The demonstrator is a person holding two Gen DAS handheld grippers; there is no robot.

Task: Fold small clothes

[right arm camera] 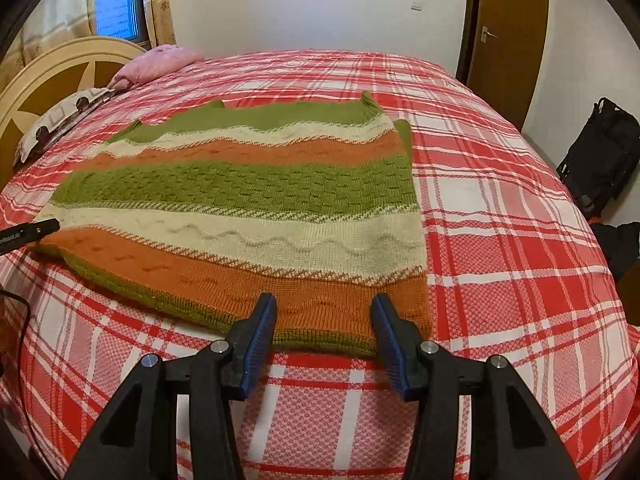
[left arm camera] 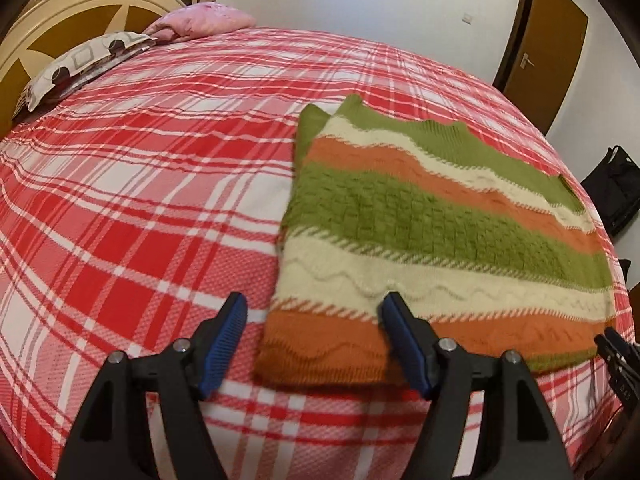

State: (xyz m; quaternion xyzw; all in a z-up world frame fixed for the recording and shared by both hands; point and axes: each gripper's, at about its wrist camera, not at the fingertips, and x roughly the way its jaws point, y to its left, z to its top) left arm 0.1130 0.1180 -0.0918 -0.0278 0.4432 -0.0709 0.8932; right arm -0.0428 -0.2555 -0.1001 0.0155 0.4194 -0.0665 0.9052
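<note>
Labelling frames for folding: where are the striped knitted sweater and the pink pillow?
Striped knitted sweater (right arm camera: 256,192): right wrist view, green middle band.
Pink pillow (left arm camera: 200,20): left wrist view, its top surface.

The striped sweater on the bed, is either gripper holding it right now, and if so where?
Nothing is held. The left gripper and right gripper both stand open over the near hem of the sweater, pads not pressing it.

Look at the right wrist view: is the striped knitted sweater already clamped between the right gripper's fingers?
No. The right gripper stands open over the near hem of the striped knitted sweater, which lies flat on the plaid bedspread.
</note>
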